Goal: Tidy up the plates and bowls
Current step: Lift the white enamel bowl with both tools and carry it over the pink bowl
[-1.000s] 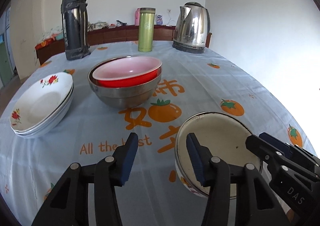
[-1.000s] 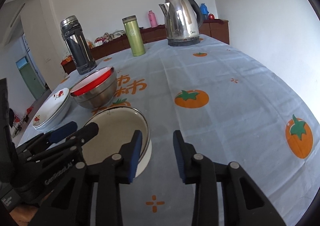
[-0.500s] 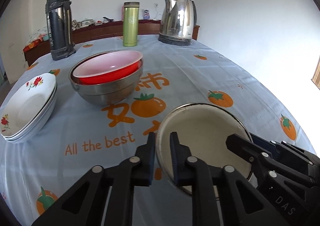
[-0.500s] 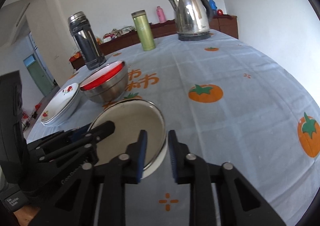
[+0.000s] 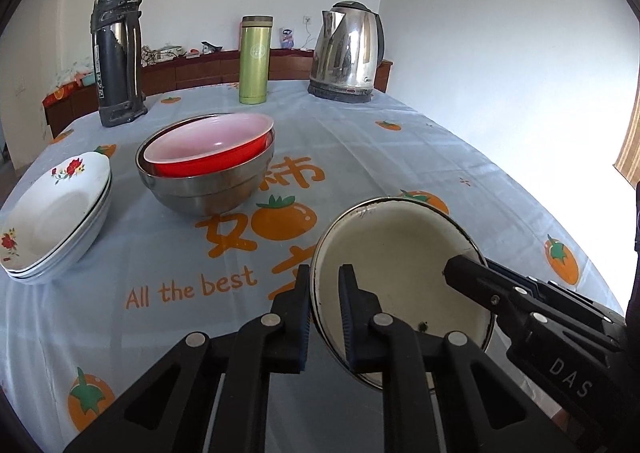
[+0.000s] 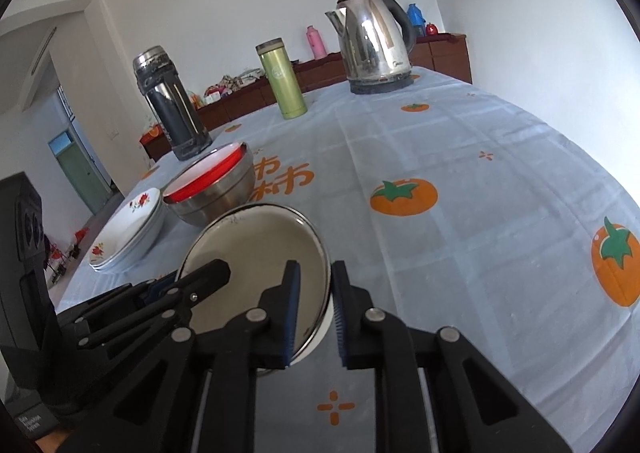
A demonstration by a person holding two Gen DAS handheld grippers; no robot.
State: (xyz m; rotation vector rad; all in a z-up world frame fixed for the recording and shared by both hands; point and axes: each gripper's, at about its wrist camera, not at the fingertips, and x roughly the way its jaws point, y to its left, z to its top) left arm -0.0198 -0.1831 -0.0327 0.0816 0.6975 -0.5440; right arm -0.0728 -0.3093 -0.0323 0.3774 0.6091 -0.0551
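A cream enamel bowl [image 5: 400,261] with a dark rim is held between both grippers, tilted and lifted off the tablecloth; it also shows in the right wrist view [image 6: 256,253]. My left gripper [image 5: 325,317] is shut on its left rim. My right gripper [image 6: 315,309] is shut on its right rim. A red bowl [image 5: 208,149] sits nested in a steel bowl [image 5: 208,189] further back. Stacked white floral plates [image 5: 52,213] lie at the left.
At the far end of the table stand a dark thermos [image 5: 116,53], a green flask [image 5: 255,61] and a steel kettle [image 5: 348,57]. The tablecloth [image 5: 400,157] has orange fruit prints. A white wall lies to the right.
Both grippers closed onto the enamel bowl's opposite rims. The bowl has since risen and tilted off the cloth.
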